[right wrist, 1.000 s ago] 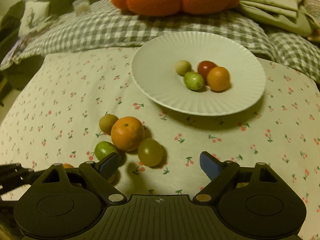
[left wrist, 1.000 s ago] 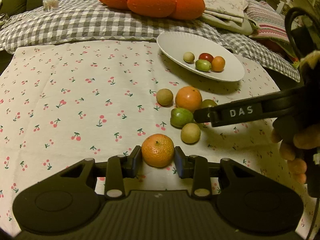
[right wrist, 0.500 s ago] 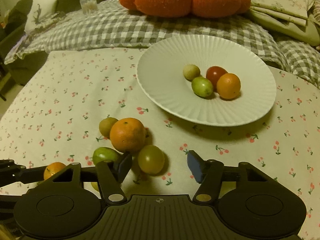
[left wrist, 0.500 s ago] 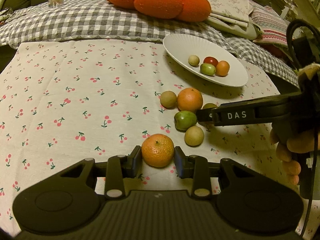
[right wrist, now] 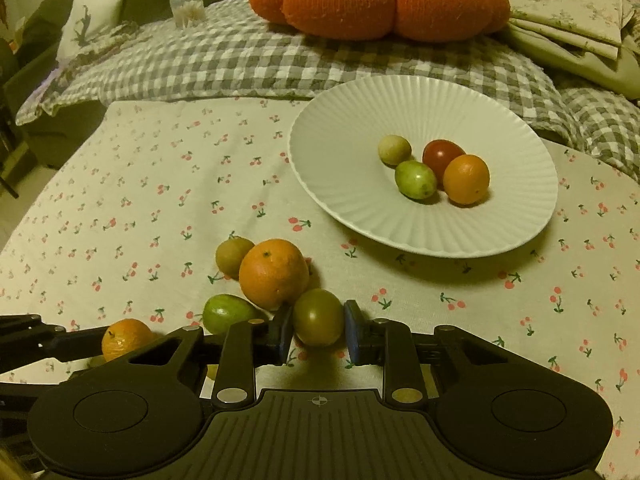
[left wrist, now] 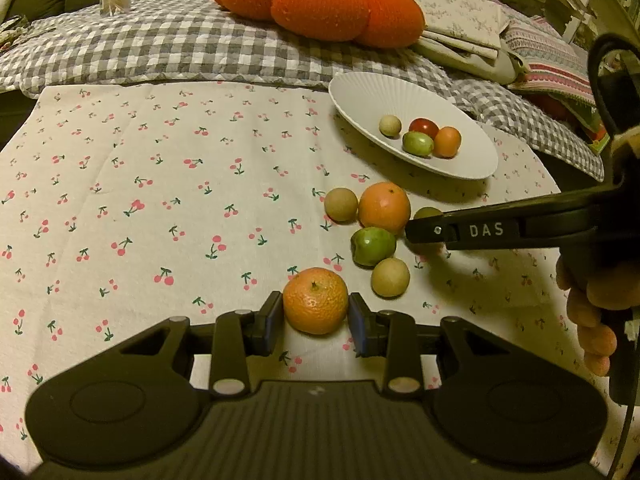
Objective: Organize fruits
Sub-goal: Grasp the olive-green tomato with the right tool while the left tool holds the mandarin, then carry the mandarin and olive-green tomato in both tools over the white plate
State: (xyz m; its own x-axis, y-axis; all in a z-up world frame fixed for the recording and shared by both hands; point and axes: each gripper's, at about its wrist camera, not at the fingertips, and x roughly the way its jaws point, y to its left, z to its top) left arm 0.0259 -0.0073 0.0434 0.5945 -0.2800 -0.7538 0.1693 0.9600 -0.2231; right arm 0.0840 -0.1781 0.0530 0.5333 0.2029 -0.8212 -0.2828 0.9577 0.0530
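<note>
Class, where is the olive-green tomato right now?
In the right wrist view, the olive-green tomato sits low centre between the right gripper pads, touching the big orange.

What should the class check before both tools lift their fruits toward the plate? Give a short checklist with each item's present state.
1. Right tool shut on the olive-green fruit: ok.
2. Left tool pads against the mandarin: ok.
3. Large orange clear of the right tool's fruit: not ok, they touch.
4. White plate has free room beside its four fruits: ok.
5. Grip firm enough to lift: cannot tell.
</note>
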